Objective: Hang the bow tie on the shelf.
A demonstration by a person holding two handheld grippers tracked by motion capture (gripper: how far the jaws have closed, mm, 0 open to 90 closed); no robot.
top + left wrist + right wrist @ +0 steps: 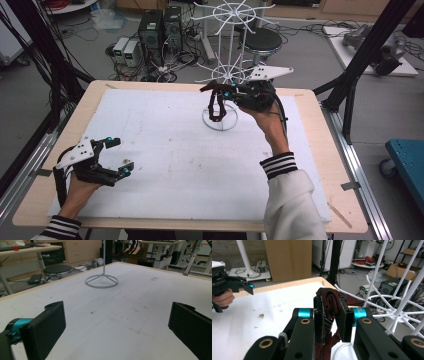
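Observation:
A white wire rack (231, 55) stands at the far middle of the table on a ring base (220, 127). My right gripper (216, 91) hovers just in front of the pole, above that ring, shut on a dark red cloth strip (217, 109) that hangs down in a loop. In the right gripper view the cloth (329, 300) is bunched between the two black pads of my right gripper (331, 313), with the rack's white spokes (387, 301) close on the right. My left gripper (120, 156) rests at the table's near left, open with nothing between its jaws. Beyond my left gripper (117, 312) lies the ring base (101, 287).
A white mat (170, 165) covers most of the wooden table (320, 150). Black frame posts (367, 45) rise at the right and left. Computers (160, 30), cables and a stool (261, 40) sit on the floor behind the table. A blue cart (407, 157) stands at the right.

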